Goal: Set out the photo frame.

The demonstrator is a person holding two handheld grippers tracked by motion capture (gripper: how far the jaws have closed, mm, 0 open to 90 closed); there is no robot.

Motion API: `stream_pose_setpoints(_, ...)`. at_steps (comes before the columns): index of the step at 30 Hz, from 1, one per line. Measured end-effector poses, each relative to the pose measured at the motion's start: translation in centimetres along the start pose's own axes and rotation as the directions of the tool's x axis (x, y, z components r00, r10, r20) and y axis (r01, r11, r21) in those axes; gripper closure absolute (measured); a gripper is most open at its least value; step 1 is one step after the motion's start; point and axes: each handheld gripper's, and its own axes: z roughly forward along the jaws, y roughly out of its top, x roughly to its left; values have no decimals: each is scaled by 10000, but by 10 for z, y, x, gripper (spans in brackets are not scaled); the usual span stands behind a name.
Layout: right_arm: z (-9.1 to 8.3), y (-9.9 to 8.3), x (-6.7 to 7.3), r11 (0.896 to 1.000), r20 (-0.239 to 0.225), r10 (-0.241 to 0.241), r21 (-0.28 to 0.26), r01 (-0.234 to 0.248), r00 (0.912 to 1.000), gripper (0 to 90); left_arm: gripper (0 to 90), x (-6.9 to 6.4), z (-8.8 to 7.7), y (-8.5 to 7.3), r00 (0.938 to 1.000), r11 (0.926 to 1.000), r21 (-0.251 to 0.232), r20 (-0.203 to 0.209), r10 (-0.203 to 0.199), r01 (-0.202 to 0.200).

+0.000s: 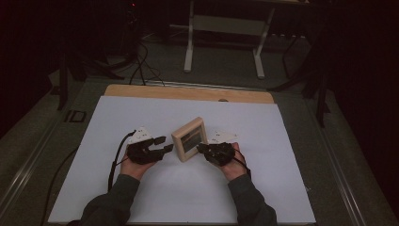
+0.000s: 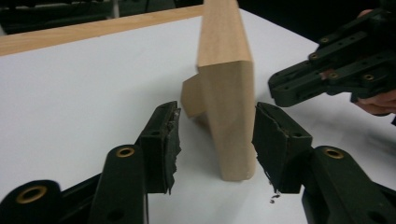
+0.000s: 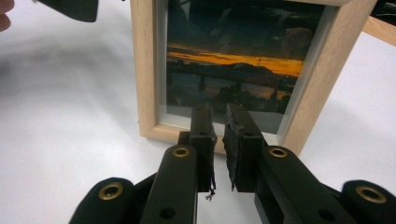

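Observation:
A light wooden picture frame (image 1: 189, 139) with a sunset photo stands upright on the white sheet (image 1: 141, 117) between my two hands. In the left gripper view my left gripper (image 2: 217, 140) is open, its pads on either side of the frame's side edge (image 2: 226, 93) with a visible gap at the left pad. In the high view the left gripper (image 1: 164, 143) sits just left of the frame. My right gripper (image 3: 218, 121) points at the lower part of the glass (image 3: 233, 60), jaws nearly together with nothing between them. In the high view the right gripper (image 1: 201, 148) is at the frame's right front corner.
The white sheet covers a wooden tabletop (image 1: 188, 92) whose far strip shows bare. A cable (image 1: 113, 165) trails from the left gripper toward the near left. A white table base (image 1: 225, 28) stands on the floor beyond. The surroundings are dark.

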Motion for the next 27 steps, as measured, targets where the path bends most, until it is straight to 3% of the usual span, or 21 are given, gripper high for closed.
stream_pose_setpoints(8, -1, 0, -2, 10000, 51, 52, 11, -52, 10000, 805, 457, -3, 8, 1, 9999, 9999, -65, -19, -138, 138)
stream_pose_setpoints(21, -5, 0, -8, 9998, 279, 164, -101, -162, 9995, 762, 455, -11, 29, 9, 9983, 9997, 55, -523, -252, 256)
stream_pose_setpoints(27, -7, 0, -13, 9992, 536, 357, -182, -348, 9979, 699, 533, -13, 33, 10, 9984, 9994, 136, -472, -305, 311)
